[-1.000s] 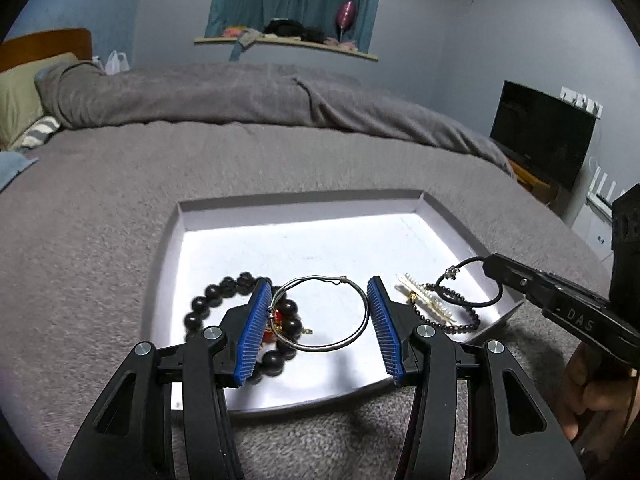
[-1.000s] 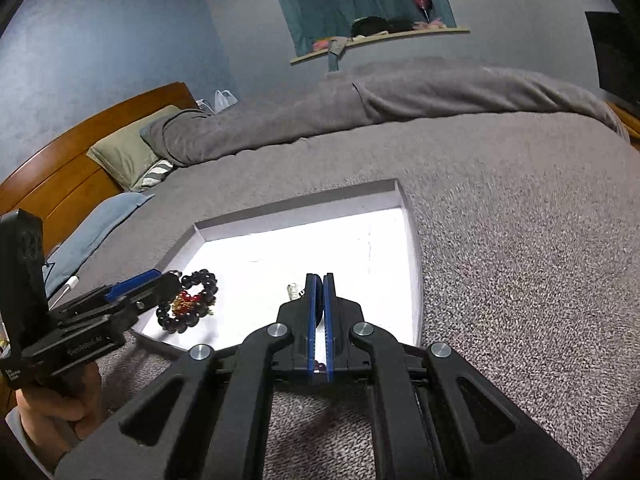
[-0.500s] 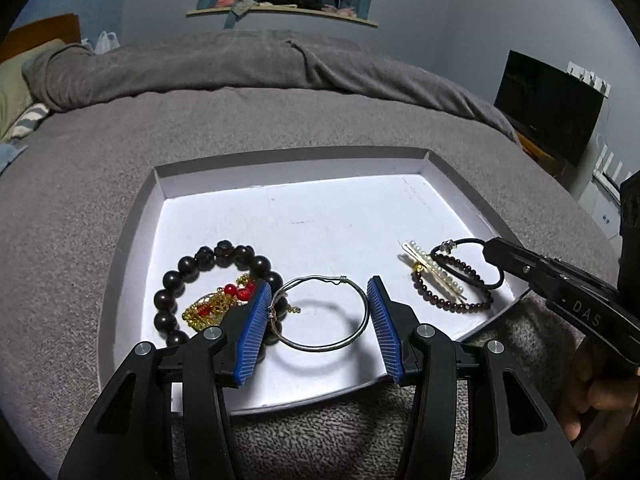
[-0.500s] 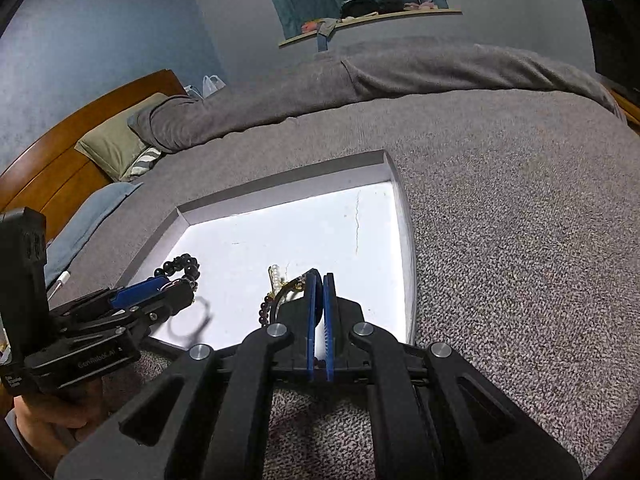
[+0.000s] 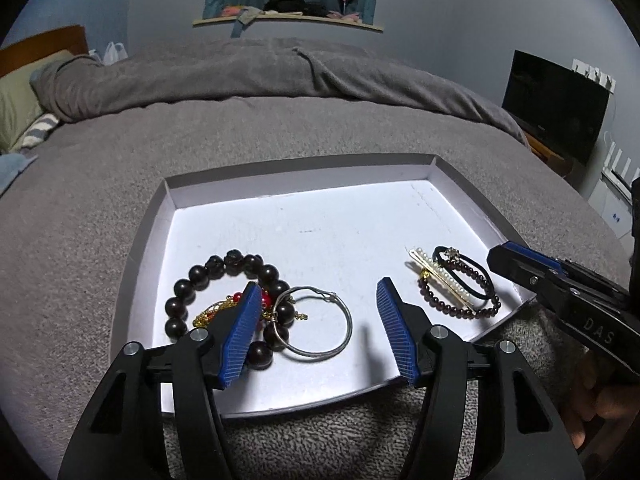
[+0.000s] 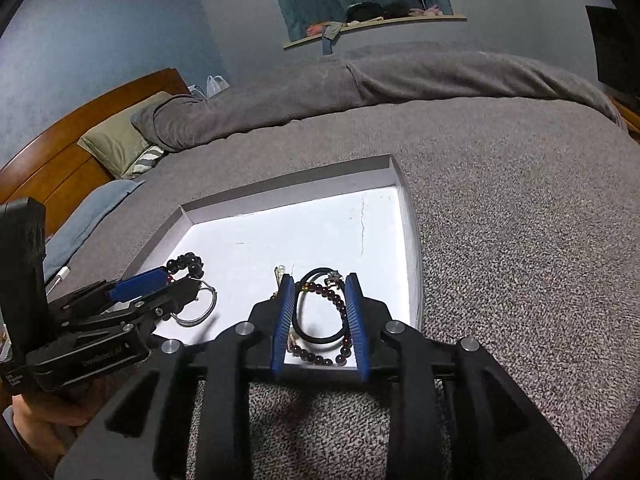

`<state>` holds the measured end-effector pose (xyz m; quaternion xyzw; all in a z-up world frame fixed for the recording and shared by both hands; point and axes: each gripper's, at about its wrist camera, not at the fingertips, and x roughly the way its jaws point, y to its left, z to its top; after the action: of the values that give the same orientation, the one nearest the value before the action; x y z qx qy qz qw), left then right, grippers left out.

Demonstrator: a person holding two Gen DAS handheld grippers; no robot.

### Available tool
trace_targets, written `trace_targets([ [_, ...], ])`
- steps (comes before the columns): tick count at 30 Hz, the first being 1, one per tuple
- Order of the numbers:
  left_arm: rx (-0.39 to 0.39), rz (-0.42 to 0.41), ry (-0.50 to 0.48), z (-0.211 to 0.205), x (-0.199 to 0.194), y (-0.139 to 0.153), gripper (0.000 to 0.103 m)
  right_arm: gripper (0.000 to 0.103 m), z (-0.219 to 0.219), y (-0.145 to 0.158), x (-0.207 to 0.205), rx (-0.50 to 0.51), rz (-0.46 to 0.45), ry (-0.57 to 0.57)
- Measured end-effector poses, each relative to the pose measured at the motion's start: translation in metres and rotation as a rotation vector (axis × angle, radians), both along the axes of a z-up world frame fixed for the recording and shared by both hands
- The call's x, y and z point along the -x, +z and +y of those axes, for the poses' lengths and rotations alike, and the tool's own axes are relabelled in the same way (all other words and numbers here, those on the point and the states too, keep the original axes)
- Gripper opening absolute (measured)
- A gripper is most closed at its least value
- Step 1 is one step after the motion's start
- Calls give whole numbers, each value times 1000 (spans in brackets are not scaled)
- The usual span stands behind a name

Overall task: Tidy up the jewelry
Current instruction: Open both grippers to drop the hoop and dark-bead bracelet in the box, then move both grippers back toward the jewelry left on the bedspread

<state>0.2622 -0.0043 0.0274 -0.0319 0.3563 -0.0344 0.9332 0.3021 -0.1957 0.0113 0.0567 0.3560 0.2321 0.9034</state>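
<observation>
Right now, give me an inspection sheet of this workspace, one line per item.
Surface: grey blanket over a bed, with a shallow white tray on it.
Job's things: large dark bead bracelet with a gold and red piece inside it; silver bangle overlapping it; small dark red bead bracelet, black hair tie and pearl hair clip piled near the tray's right wall.
Clutter: nothing seen in the tray.
Grippers: left tool opening, above the bangle, gripping nothing; right tool opening, framing the hair tie and the small bracelet, pads clear.
Cables: nothing seen.
Surroundings: pillow, wooden headboard, shelf, dark screen.
</observation>
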Motion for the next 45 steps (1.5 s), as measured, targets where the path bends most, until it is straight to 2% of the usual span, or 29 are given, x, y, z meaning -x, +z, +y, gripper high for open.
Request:
trace_targets([
  [2, -8, -16, 5, -1, 3, 3, 61, 39, -2, 3, 4, -8, -22, -2],
  [8, -24, -66, 10, -9, 13, 17, 63, 42, -13, 9, 15, -44, -62, -32],
  [10, -24, -83, 5, -13, 17, 23, 63, 48, -19, 11, 21, -70, -73, -45],
  [18, 20, -141, -38, -29, 30, 58, 63, 48, -34, 10, 33, -120, -82, -87],
  [23, 1, -178, -80, -40, 44, 74, 63, 51, -31, 10, 38, -114, -84, -81],
  [24, -7, -184, -84, -42, 47, 75, 63, 55, -31, 10, 38, -115, -86, -79],
  [29, -34, -194, -111, -41, 61, 77, 63, 57, -28, 15, 42, -119, -97, -60],
  [32, -20, -194, -129, -33, 70, 77, 63, 63, -24, 19, 45, -125, -100, -40],
  [35, 23, -187, -129, -16, 78, 78, 63, 63, -18, 25, 53, -114, -117, -11],
  [42, 25, -208, -125, 15, 103, 80, 63, 64, -6, 31, 67, -87, -132, 49],
  [45, 50, -189, -115, 33, 112, 74, 63, 64, 0, 29, 74, -56, -130, 78],
])
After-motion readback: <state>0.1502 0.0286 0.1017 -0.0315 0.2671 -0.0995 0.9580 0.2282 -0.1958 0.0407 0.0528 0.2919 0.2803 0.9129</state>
